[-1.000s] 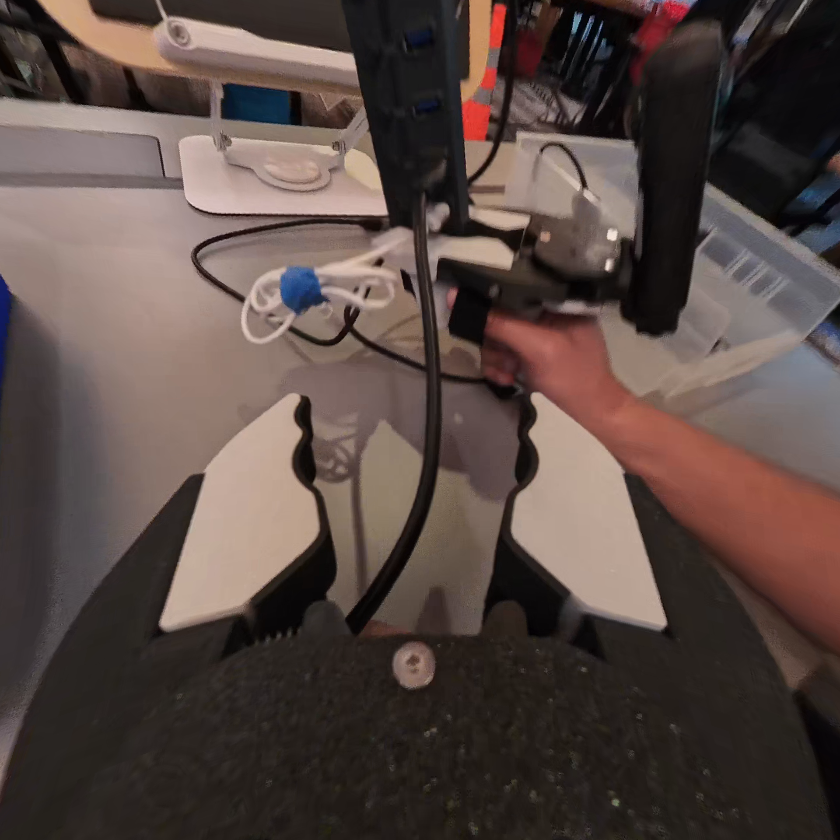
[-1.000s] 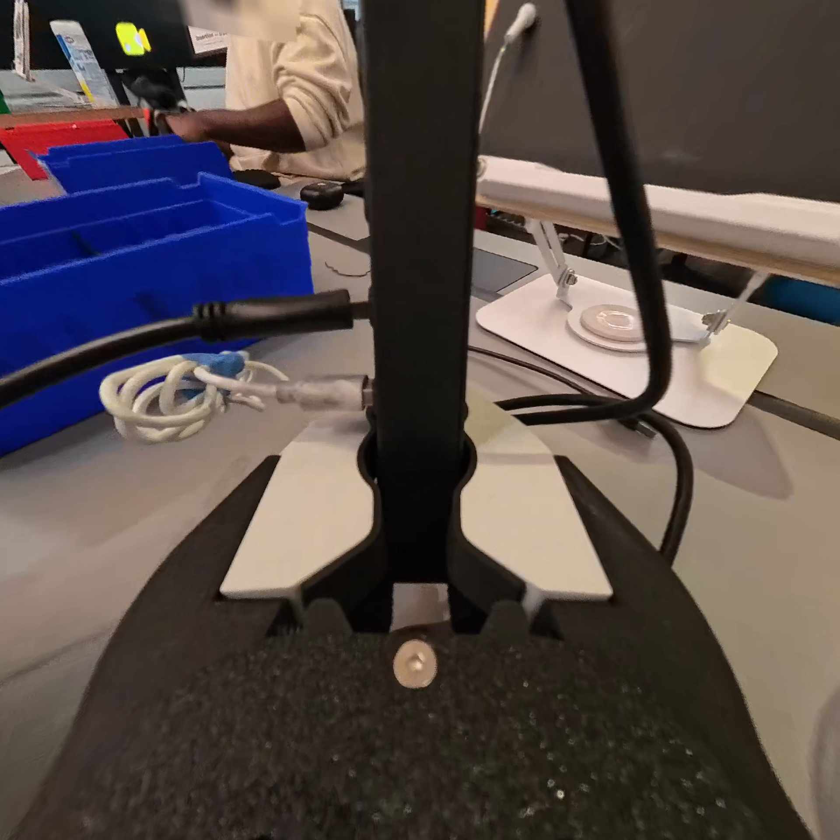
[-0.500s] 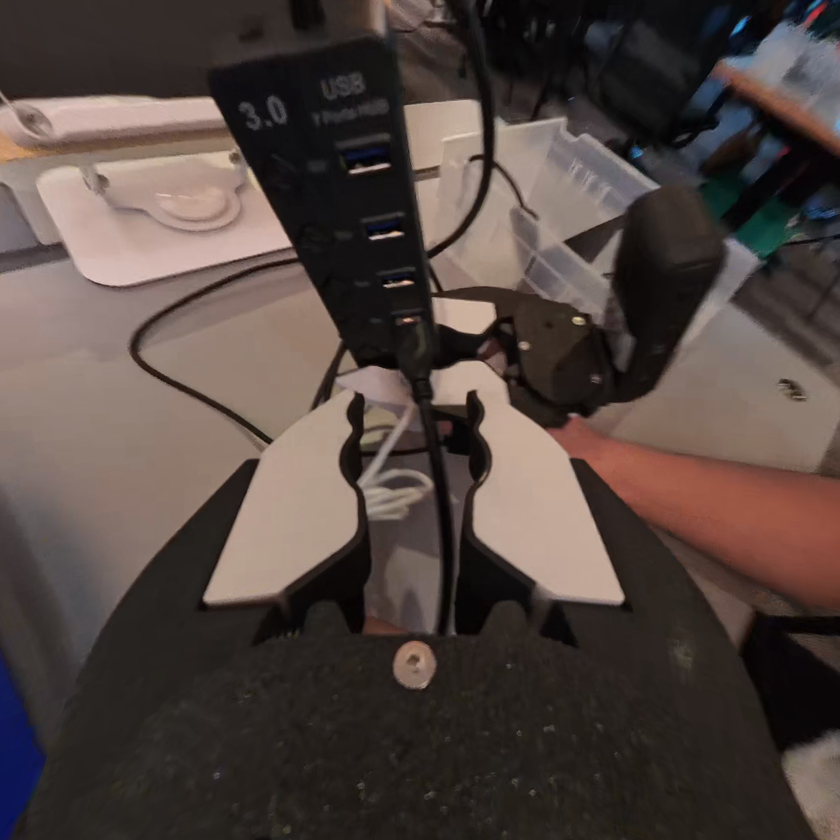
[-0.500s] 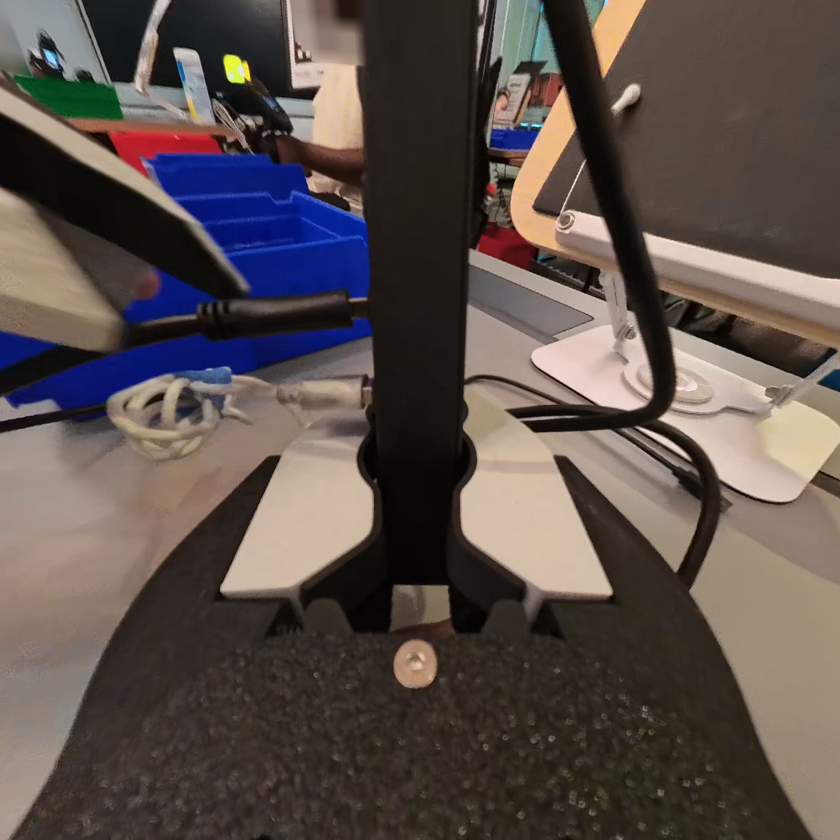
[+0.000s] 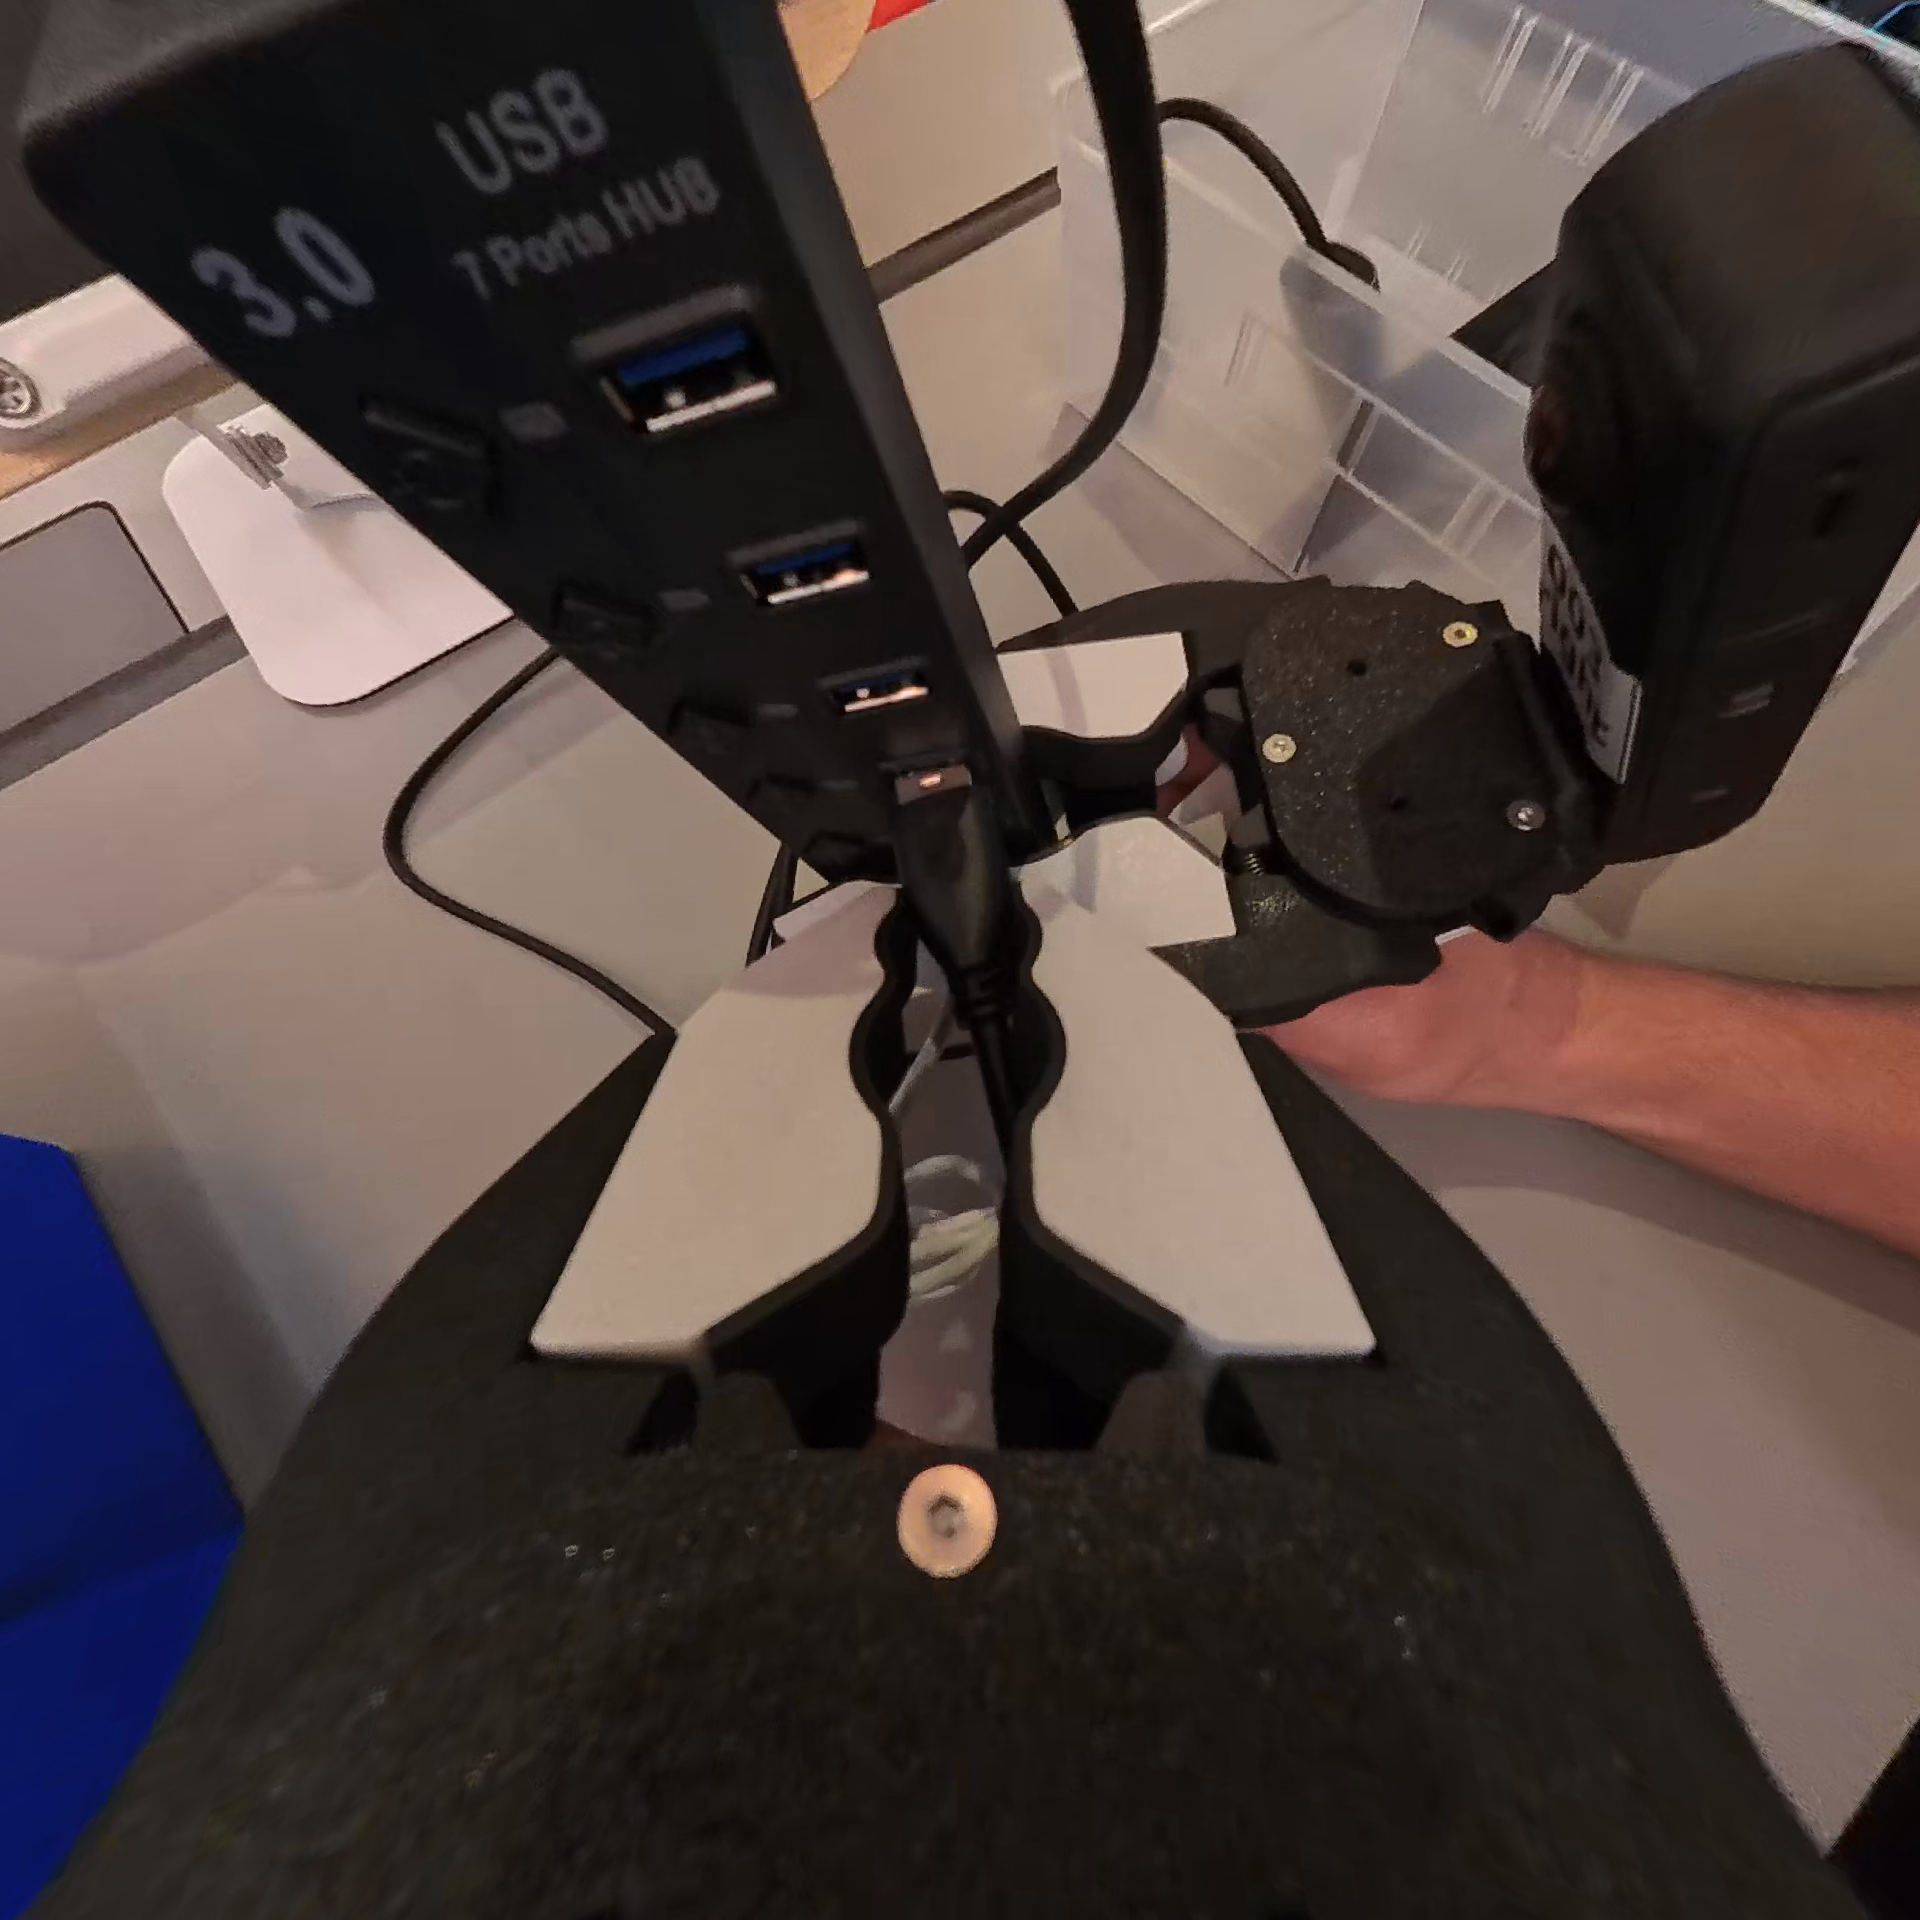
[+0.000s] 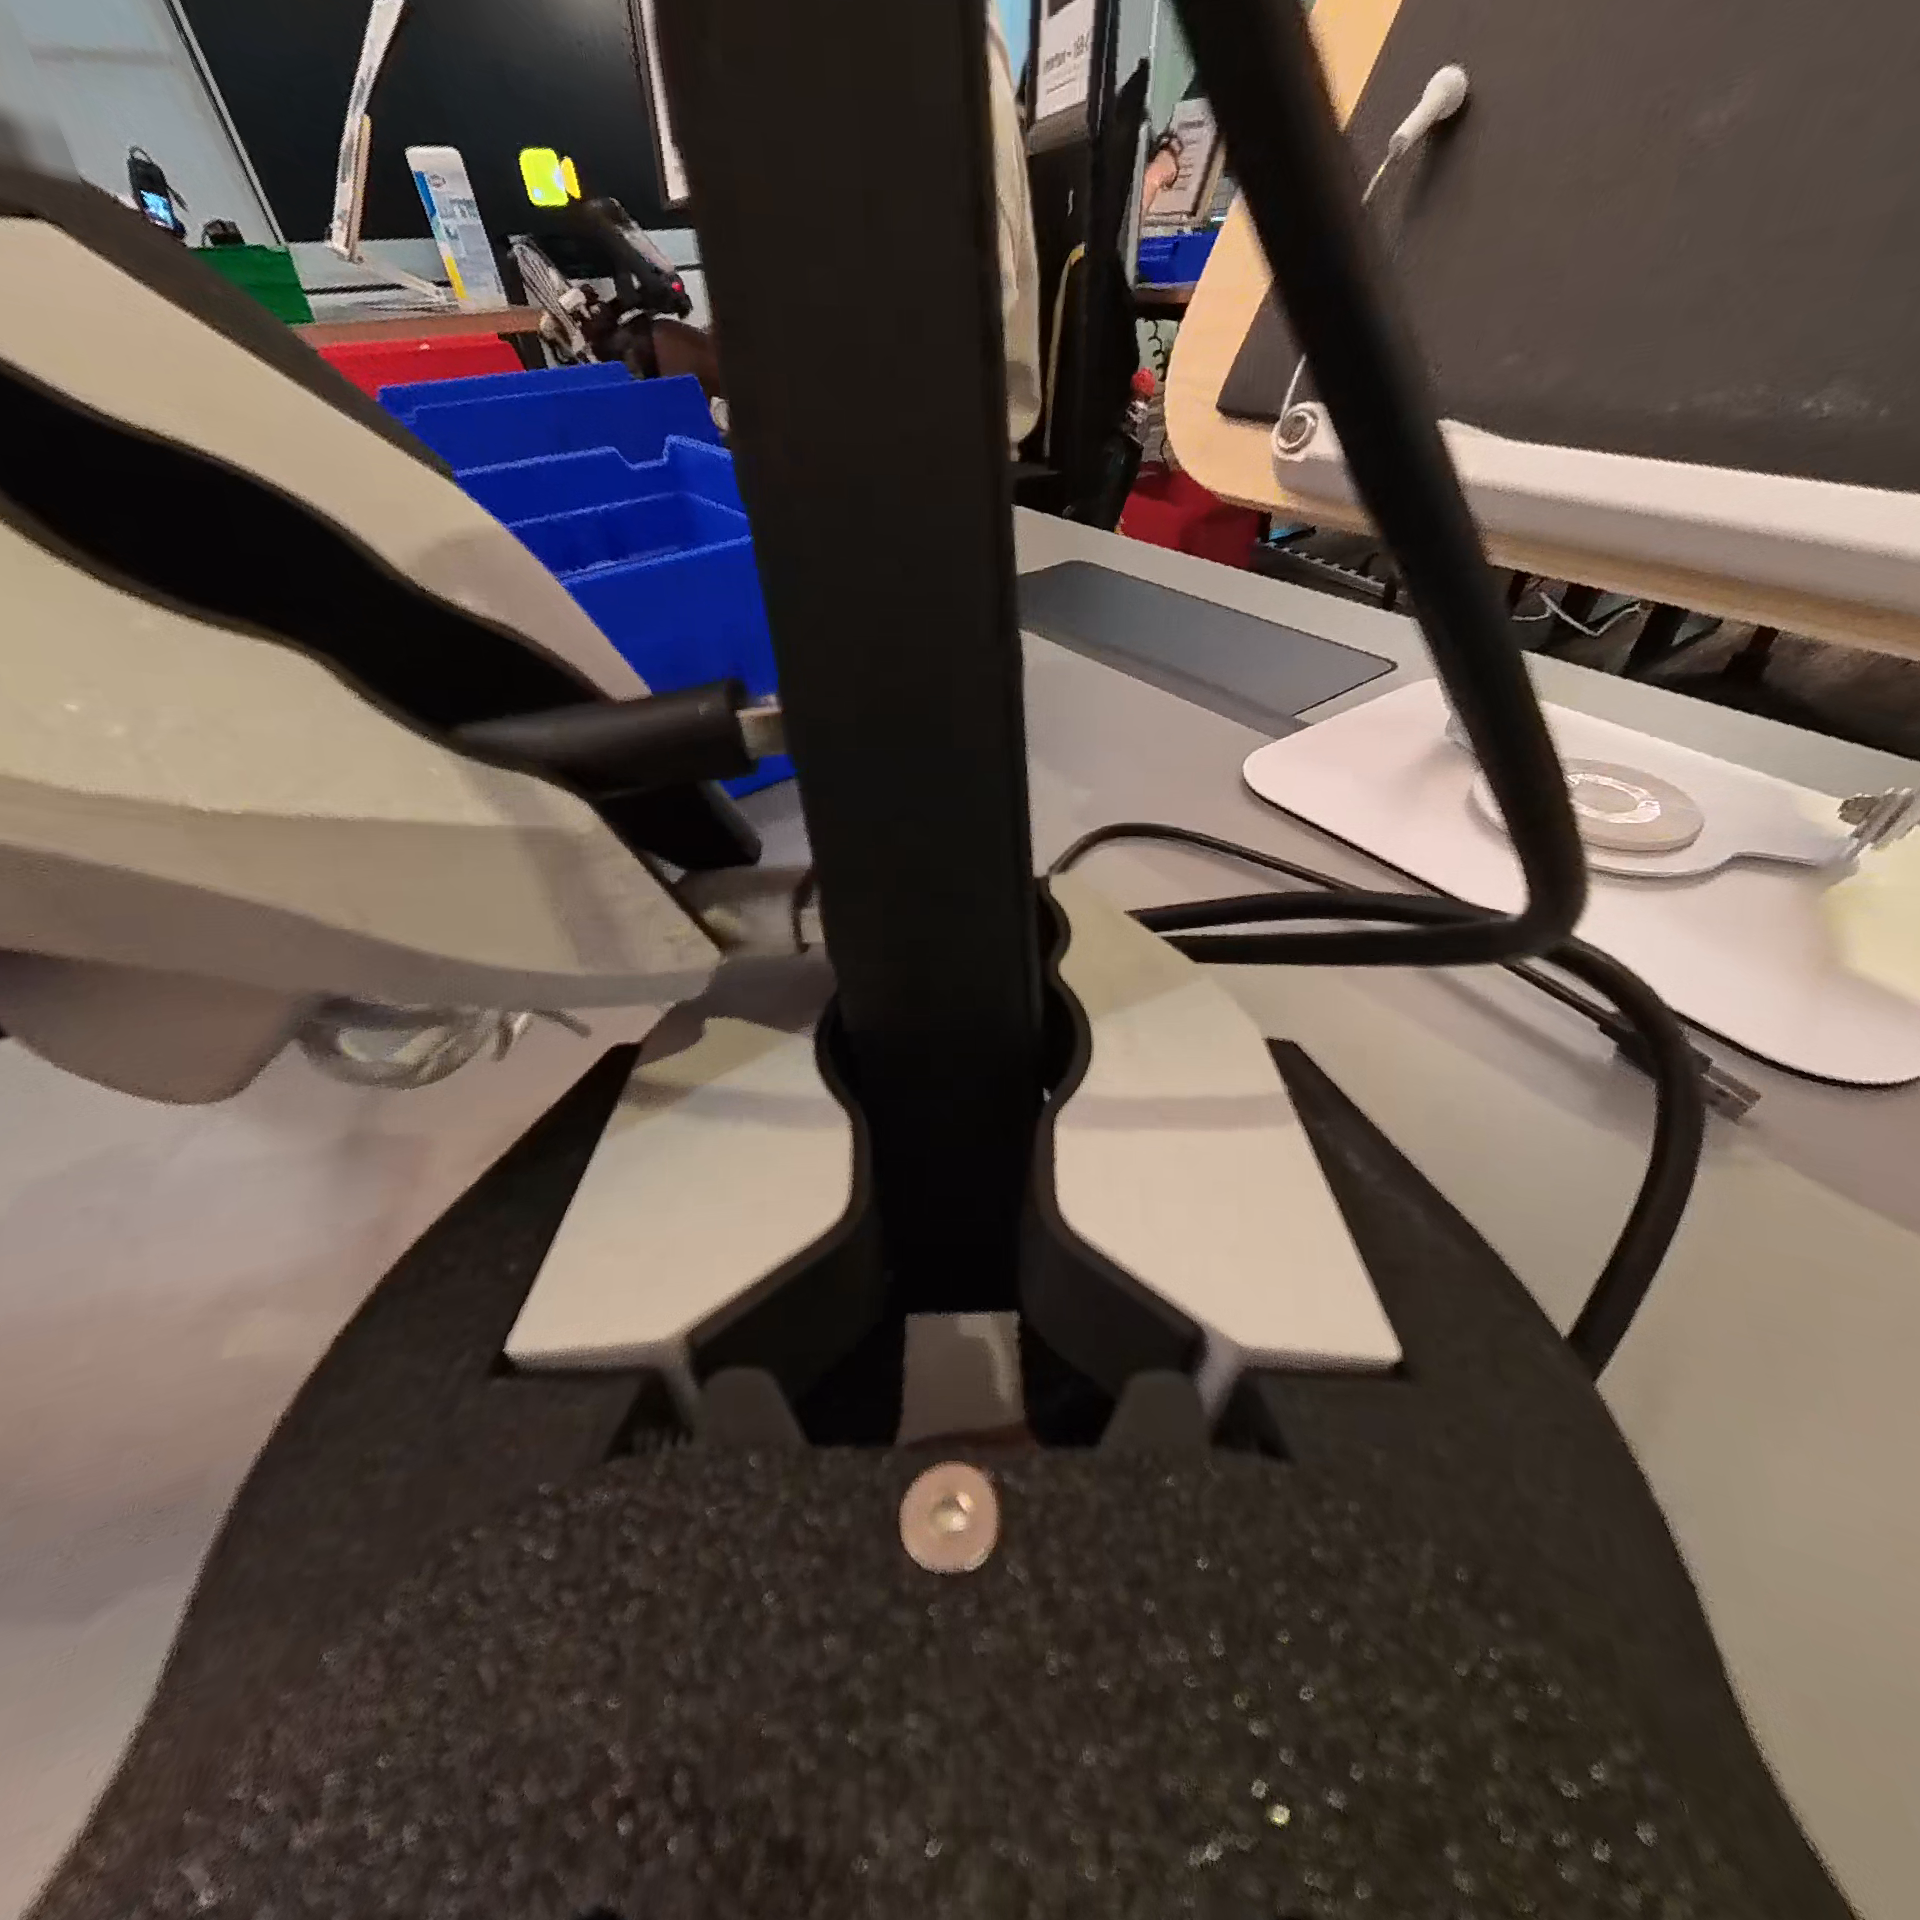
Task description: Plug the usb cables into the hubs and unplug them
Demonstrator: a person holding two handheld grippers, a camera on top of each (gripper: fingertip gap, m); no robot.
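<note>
- The right gripper (image 6: 951, 1029) has its jaws clenched on the lower end of the black hub (image 5: 582, 436), holding it upright above the grey counter (image 5: 260, 987). Judged from this, the grip serves to brace the hub against the pull or push of a plug.
- The left gripper (image 5: 961, 961) has its jaws closed round the black usb plug (image 5: 951, 862), just behind the metal tip.
- In the right wrist view a sliver of bare metal shows between plug and hub, so the plug (image 6: 665, 717) looks partly seated. Whether it is going in or coming out cannot be told.
- Three blue ports above it stand free.
- A white coiled cable (image 5: 951, 1236) lies on the counter below, apart from the hub.
- A clear bin (image 5: 1403, 436) sits behind the right gripper.
</note>
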